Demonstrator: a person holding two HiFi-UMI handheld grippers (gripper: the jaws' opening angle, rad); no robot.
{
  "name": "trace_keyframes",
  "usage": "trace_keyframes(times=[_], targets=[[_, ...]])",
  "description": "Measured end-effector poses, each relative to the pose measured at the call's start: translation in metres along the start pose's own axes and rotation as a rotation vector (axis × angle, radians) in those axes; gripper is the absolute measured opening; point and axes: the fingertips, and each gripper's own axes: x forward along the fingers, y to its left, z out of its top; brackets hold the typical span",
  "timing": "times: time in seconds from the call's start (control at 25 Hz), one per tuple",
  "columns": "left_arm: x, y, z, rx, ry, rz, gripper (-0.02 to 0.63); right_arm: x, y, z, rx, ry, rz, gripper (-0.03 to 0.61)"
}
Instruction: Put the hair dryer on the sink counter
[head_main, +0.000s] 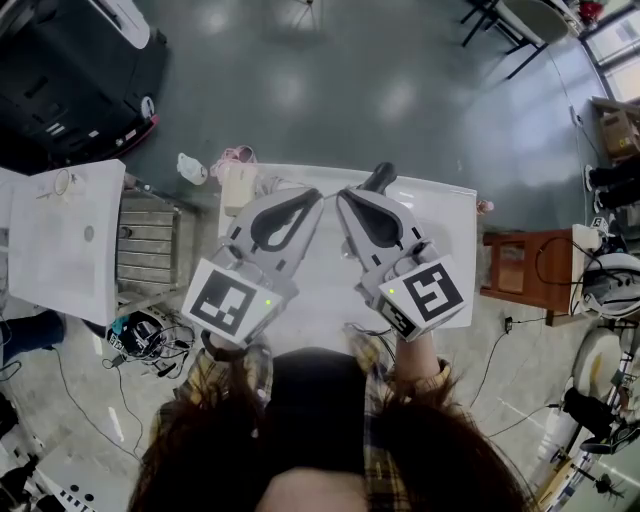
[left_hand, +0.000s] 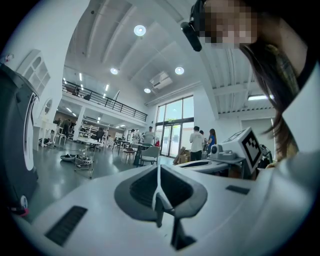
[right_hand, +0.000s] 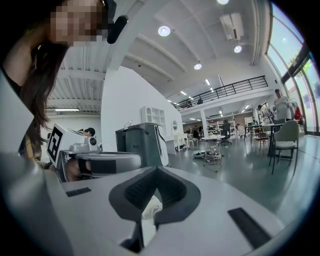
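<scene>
In the head view both grippers are held side by side over a white table (head_main: 445, 205), tips pointing away from me. My left gripper (head_main: 312, 198) is shut with nothing in it. My right gripper (head_main: 346, 198) is shut too and holds nothing. A dark rounded object (head_main: 381, 177), possibly the hair dryer, pokes out just past the right gripper on the table; most of it is hidden. The white sink counter (head_main: 60, 250) stands at the left. Both gripper views look level into the hall, where the left gripper's (left_hand: 159, 192) and the right gripper's (right_hand: 156, 185) jaws meet.
On the table's far left corner are a beige container (head_main: 238, 186), a pink item (head_main: 238, 156) and a white bottle (head_main: 191, 168). A grey slatted crate (head_main: 148, 240) sits between the sink counter and the table. A brown stool (head_main: 525, 268) stands right; cables lie on the floor.
</scene>
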Motion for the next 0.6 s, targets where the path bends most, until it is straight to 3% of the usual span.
trace_keyframes(times=[0.6], targets=[[-0.0019, 0.0026, -0.0011, -0.008, 0.002, 0.004, 0.026, 0.0025, 0.0020, -0.0058, -0.007, 0.021, 0.014, 0.014]])
